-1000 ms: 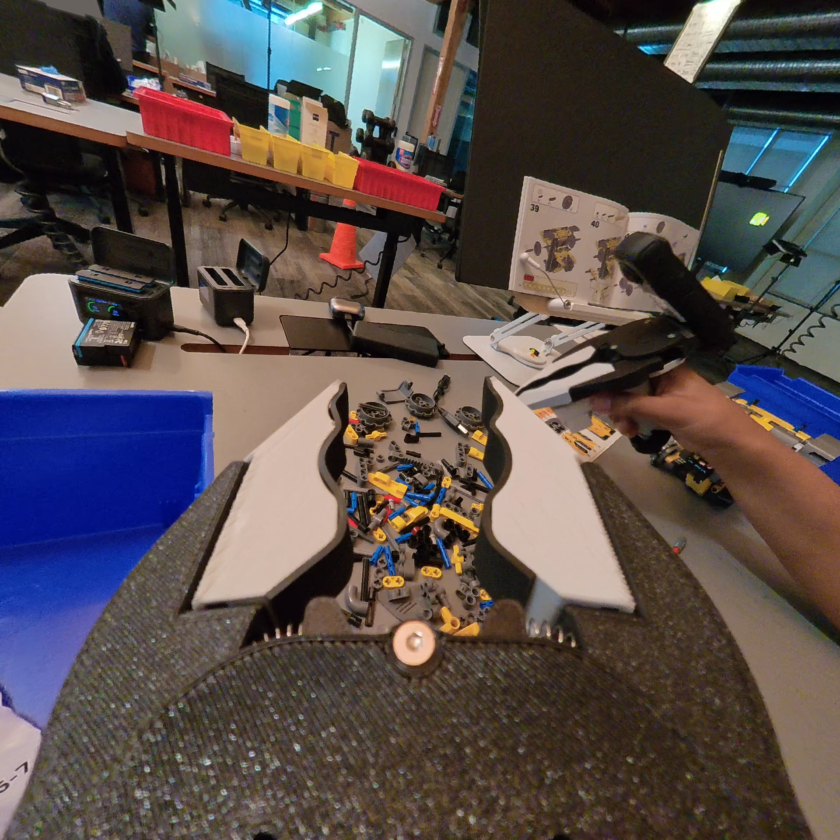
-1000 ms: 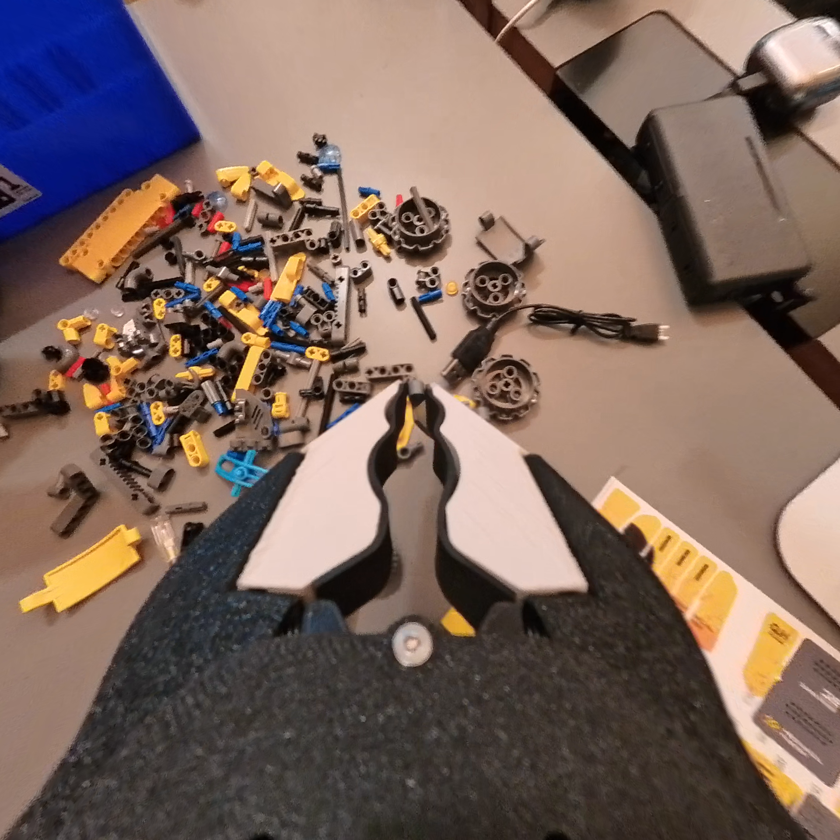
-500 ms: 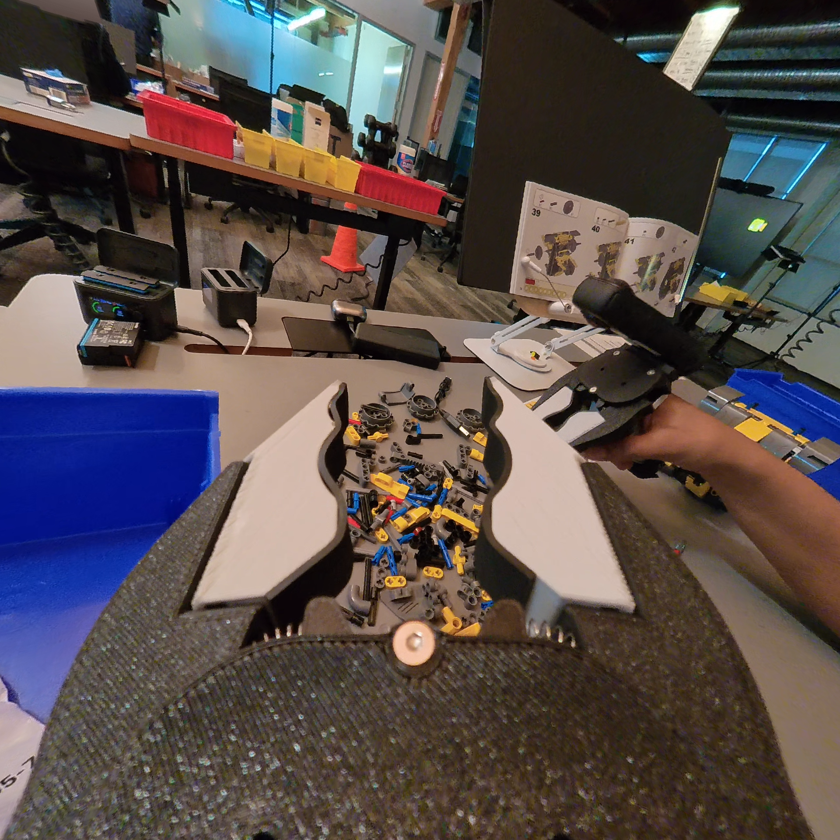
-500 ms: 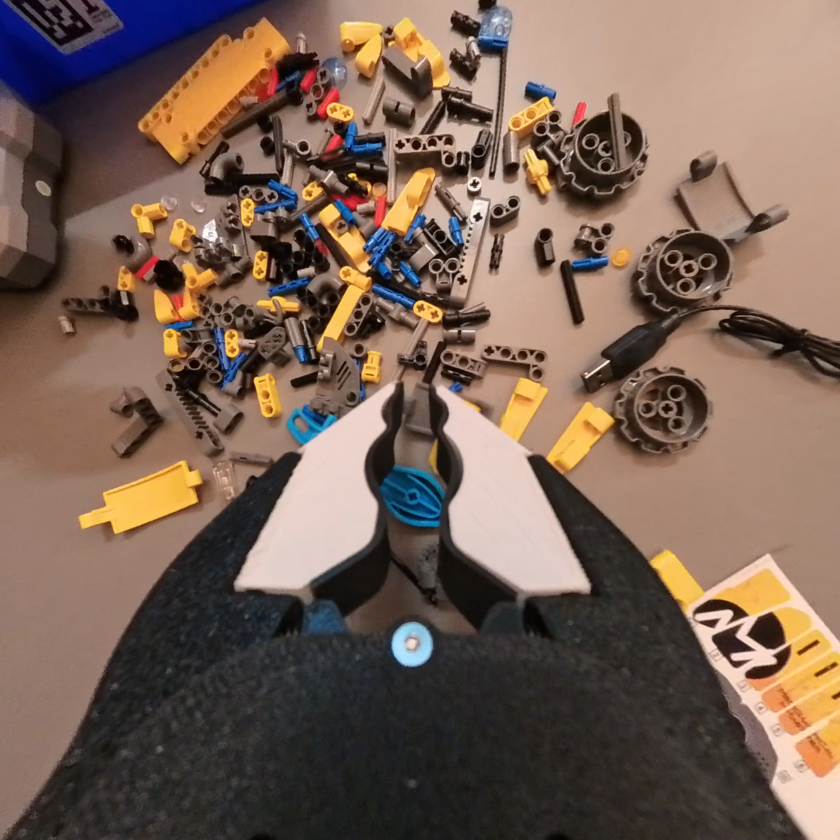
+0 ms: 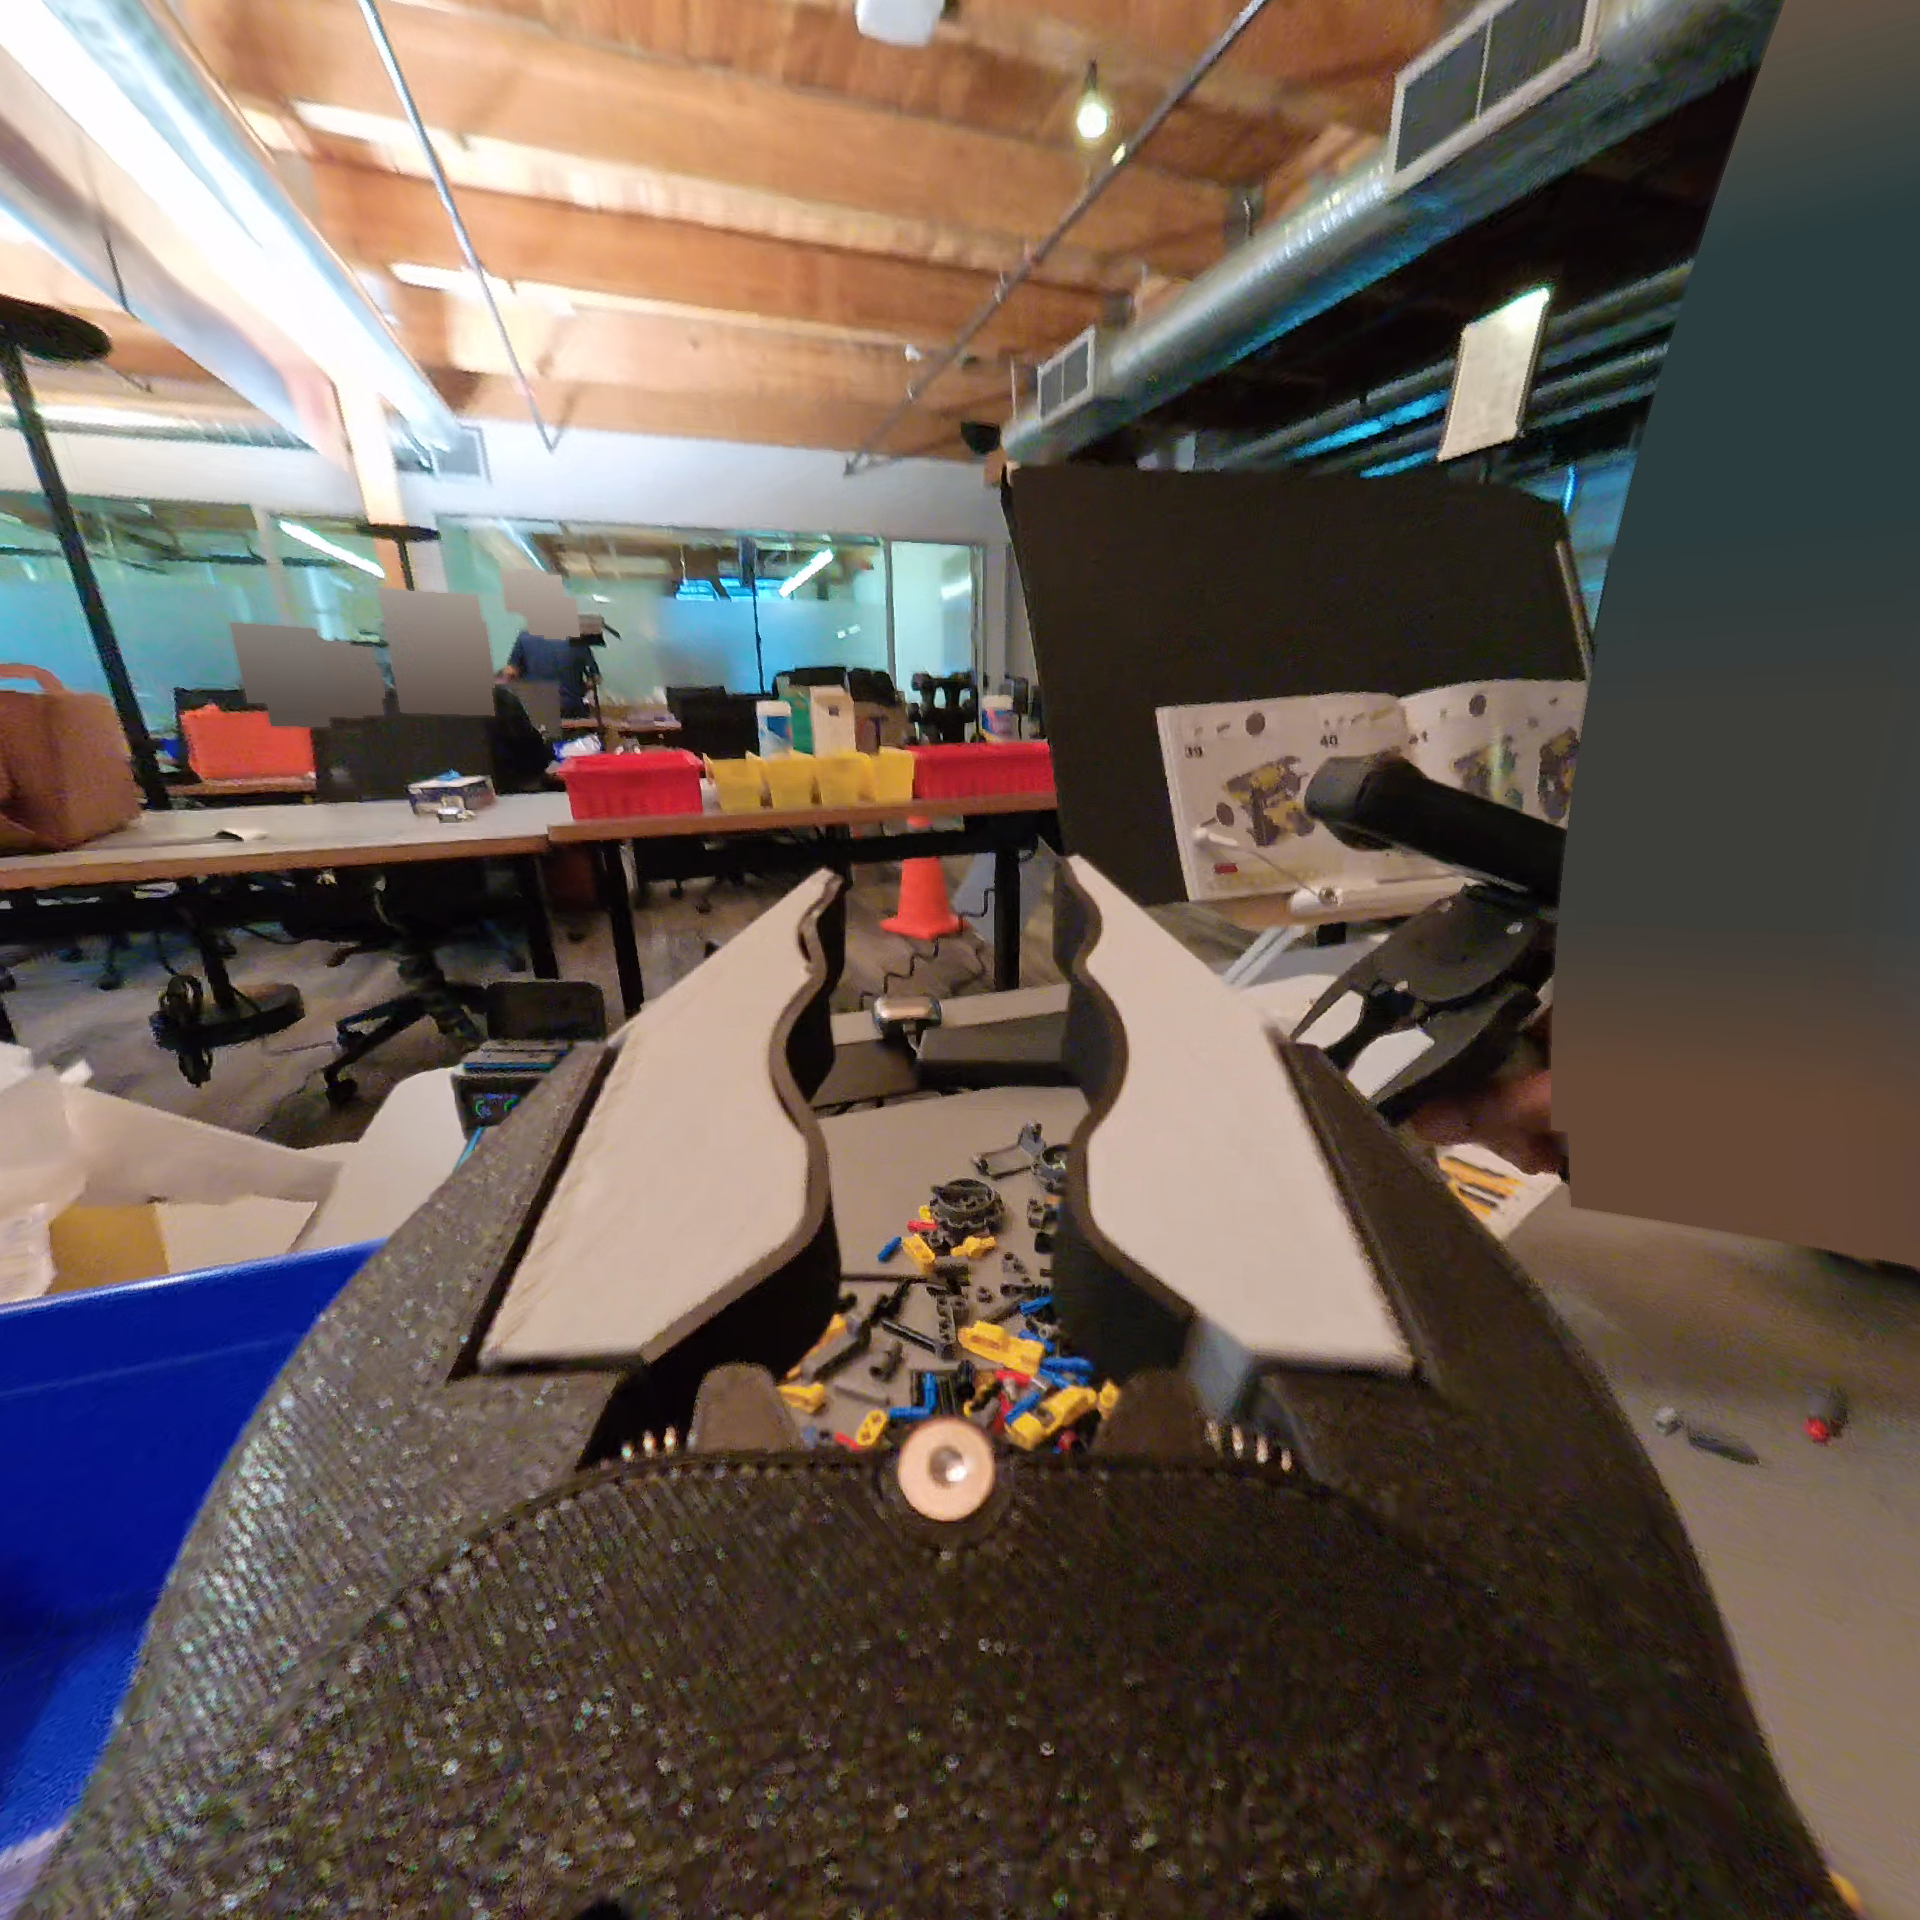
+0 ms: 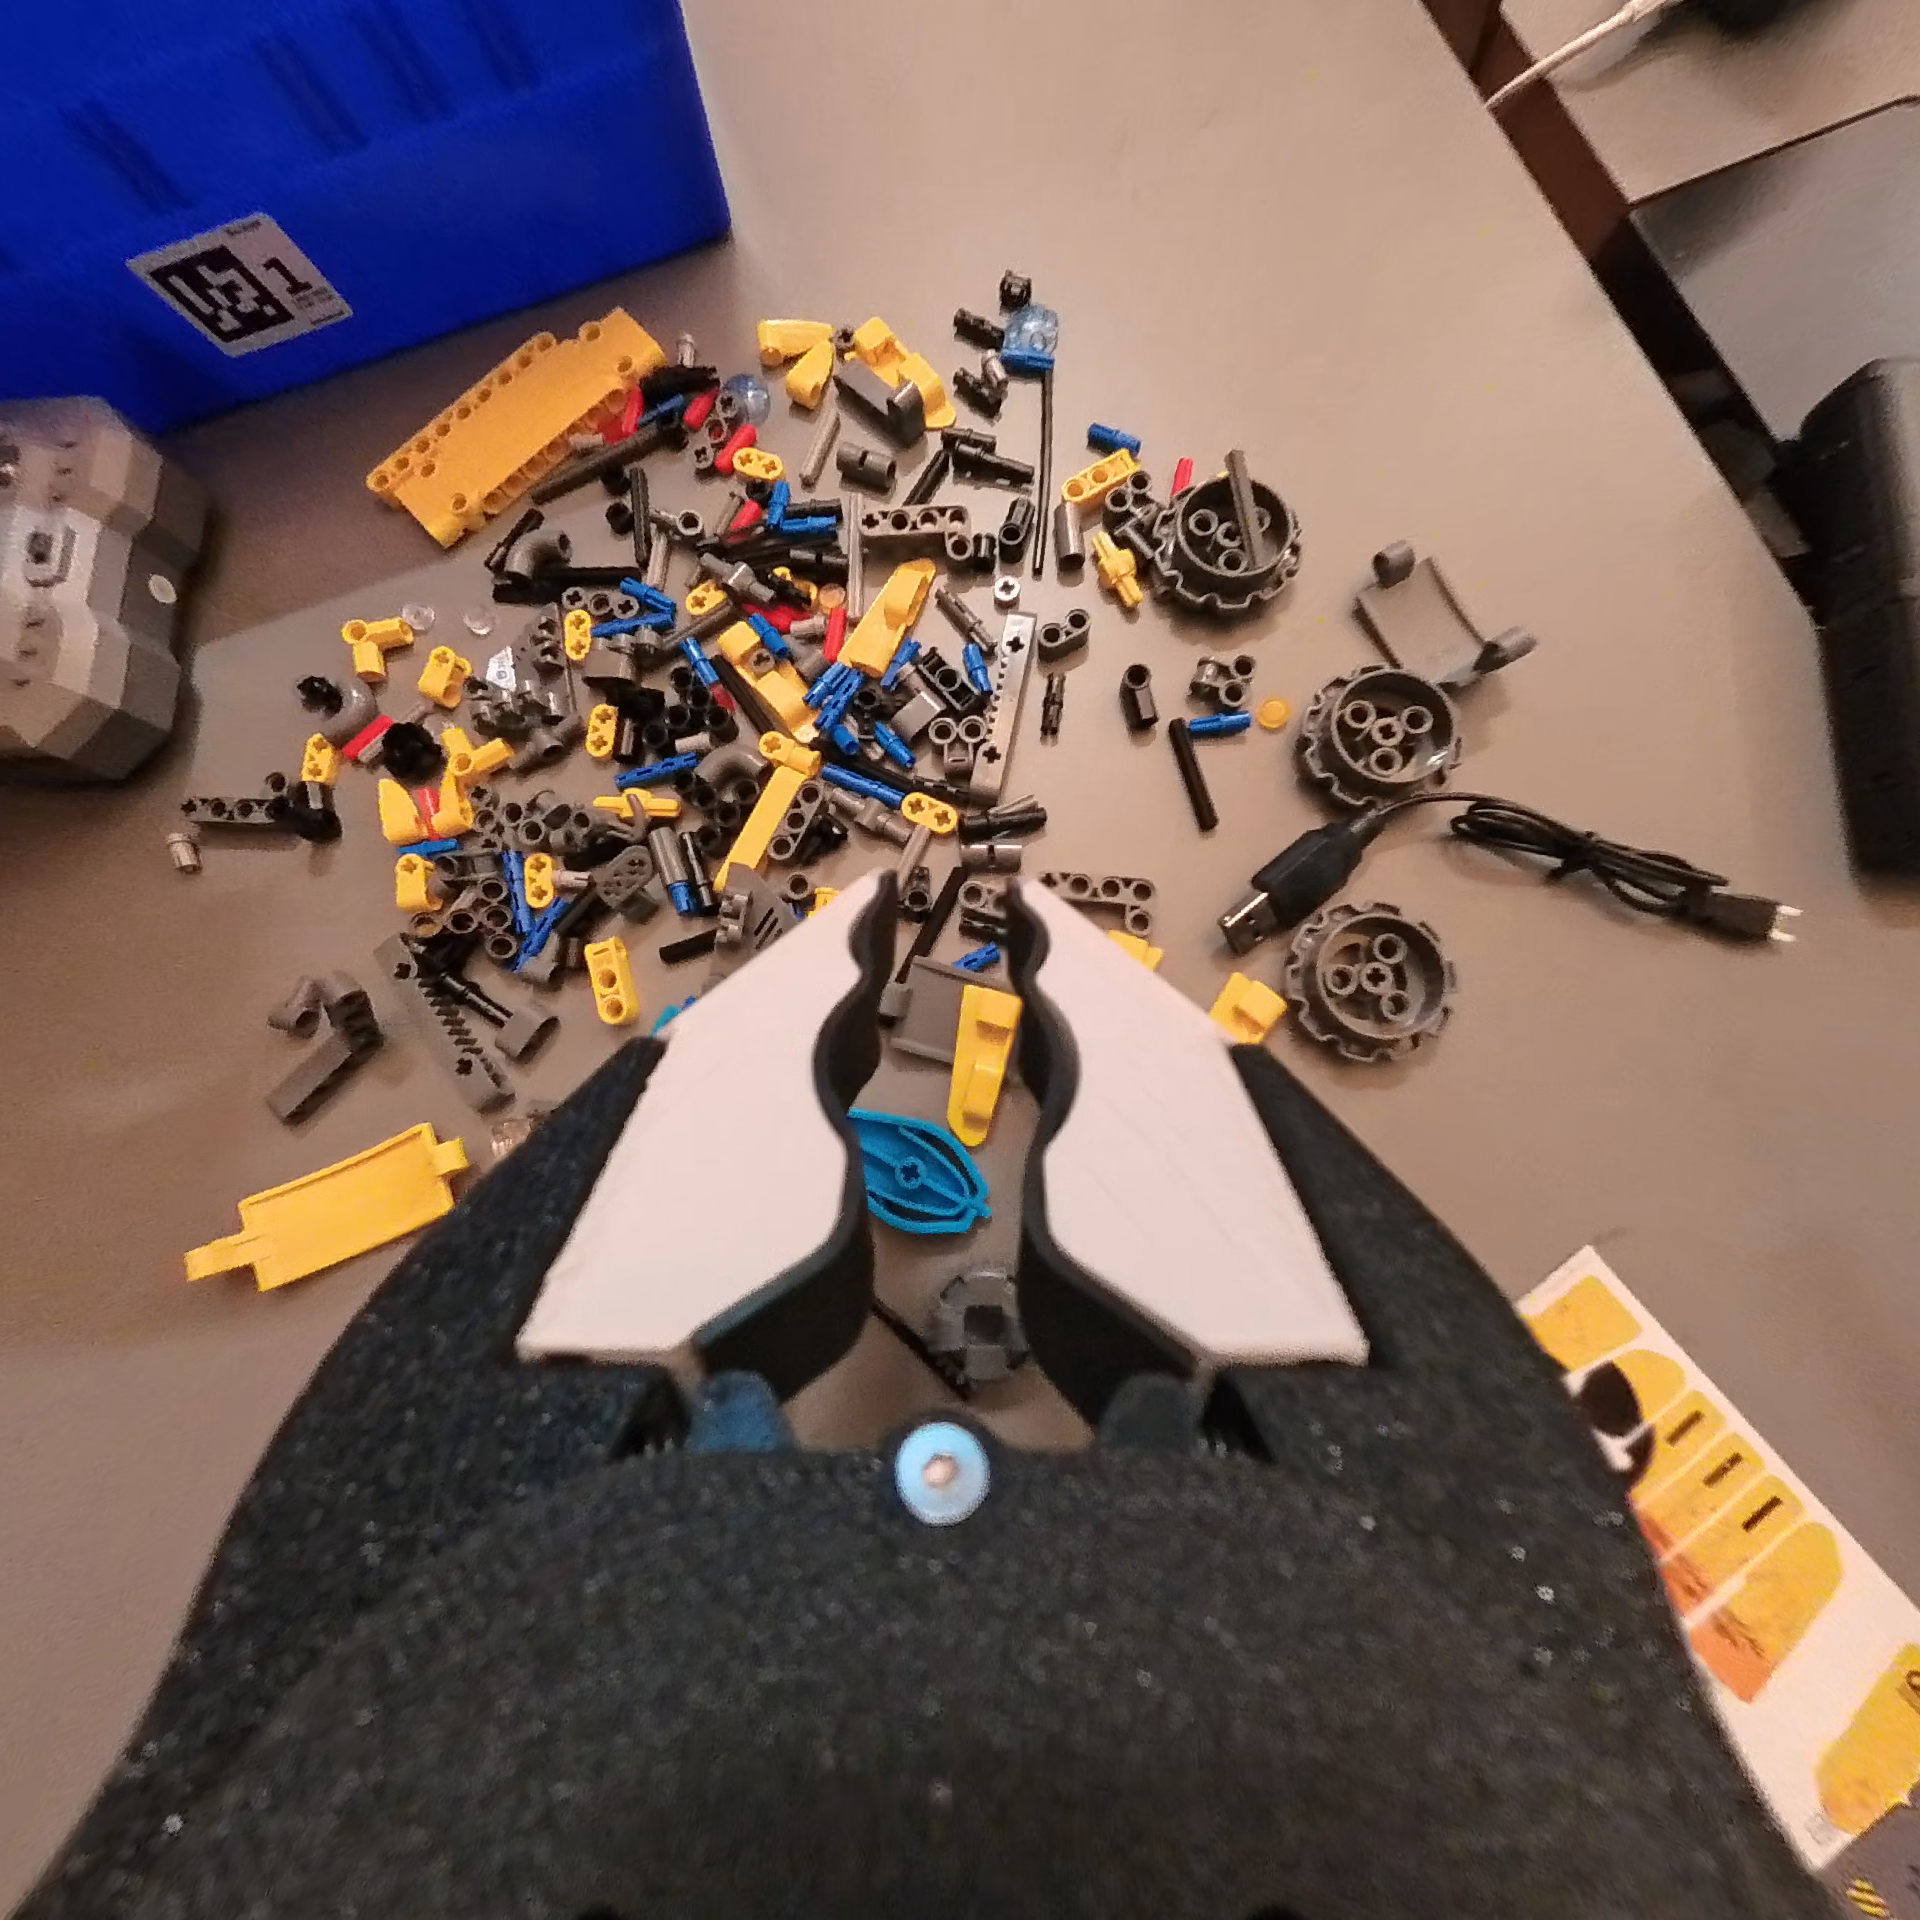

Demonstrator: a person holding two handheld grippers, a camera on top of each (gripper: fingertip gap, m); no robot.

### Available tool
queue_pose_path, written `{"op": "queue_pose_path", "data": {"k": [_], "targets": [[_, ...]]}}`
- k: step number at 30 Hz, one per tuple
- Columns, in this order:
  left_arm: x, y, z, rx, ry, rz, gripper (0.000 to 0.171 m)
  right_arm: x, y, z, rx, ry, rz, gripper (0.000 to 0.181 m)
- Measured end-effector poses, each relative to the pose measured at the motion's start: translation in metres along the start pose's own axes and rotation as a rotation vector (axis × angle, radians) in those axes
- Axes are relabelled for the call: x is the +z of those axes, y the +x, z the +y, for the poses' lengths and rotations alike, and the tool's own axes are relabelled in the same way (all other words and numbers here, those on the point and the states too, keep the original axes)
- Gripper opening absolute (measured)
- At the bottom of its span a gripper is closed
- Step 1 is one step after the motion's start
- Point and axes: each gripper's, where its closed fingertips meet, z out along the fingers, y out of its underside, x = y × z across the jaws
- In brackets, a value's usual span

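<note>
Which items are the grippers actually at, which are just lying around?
At grippers: right gripper, open, over yellow piece, blue oval piece; left gripper, open, above brick pile.
Lying around: blue bin, USB cable, sticker sheet, instruction booklet, toothed wheels.

Grey table point(image 6: 1351, 260) carries a pile of bricks point(image 6: 748, 707) in yellow, blue, black, grey, some red. Beside the pile: solid blue bin point(image 6: 416, 125), black cable point(image 6: 1507, 862), dark grey toothed wheels point(image 6: 1371, 977), turquoise ring point(image 6: 914, 1174).
</note>
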Motion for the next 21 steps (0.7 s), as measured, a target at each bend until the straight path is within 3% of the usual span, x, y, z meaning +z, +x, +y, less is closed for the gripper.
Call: {"op": "queue_pose_path", "data": {"k": [6,21], "targets": [[-0.011,-0.009,-0.015,-0.012,0.082,-0.036,0.032,-0.008,0.002,-0.01,0.011,0.054,0.01,0.021],[-0.01,0.003,-0.01,0.022,0.055,0.038,0.043,-0.016,-0.001,-0.025,-0.036,0.133,0.04,0.022]]}}
